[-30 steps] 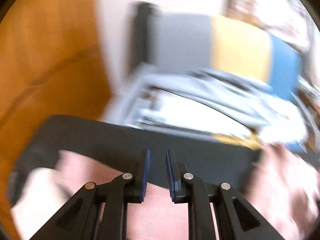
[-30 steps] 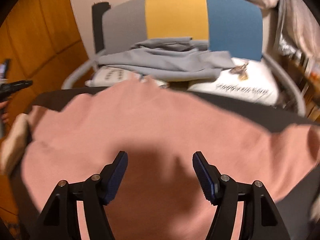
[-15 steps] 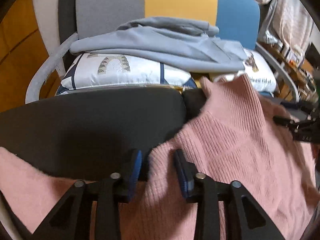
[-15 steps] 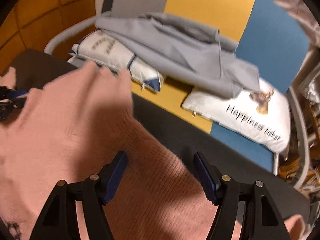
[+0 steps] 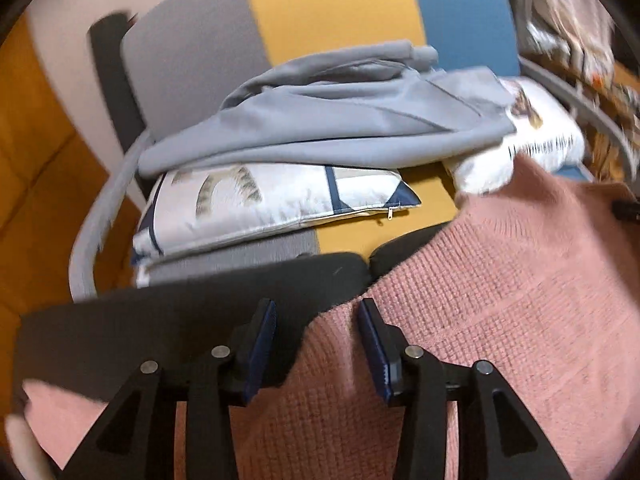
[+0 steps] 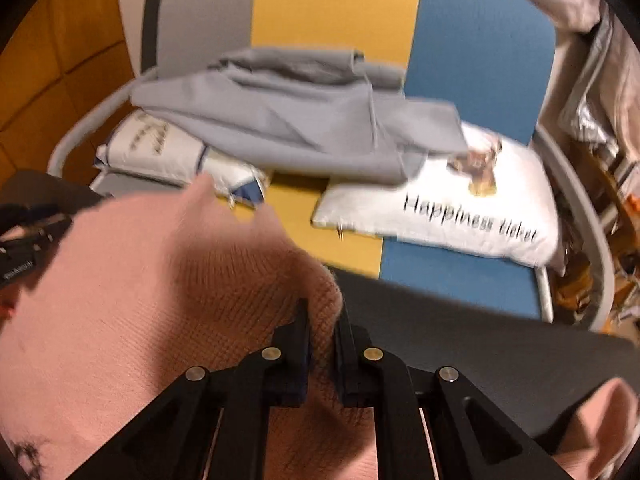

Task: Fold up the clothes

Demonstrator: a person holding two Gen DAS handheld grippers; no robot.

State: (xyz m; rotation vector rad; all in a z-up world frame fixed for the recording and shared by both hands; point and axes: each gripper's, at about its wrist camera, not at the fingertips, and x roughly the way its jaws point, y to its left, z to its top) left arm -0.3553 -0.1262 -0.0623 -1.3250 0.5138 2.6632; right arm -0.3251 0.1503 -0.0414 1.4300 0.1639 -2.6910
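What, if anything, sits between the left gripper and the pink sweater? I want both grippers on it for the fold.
Nothing visible does. The left gripper hangs over the pink sweater's edge on the black table, jaws opening, fabric below the gap but unpinched. The right gripper is closing on a sweater fold.

Left gripper (image 5: 316, 326) — black linkage arms, silver rivets, ribbed blue pads (image 5: 262, 332)

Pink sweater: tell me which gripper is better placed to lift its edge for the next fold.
Right. The right gripper is closing on a bunched edge of the pink sweater; the left gripper is opening, its pads off the knit.
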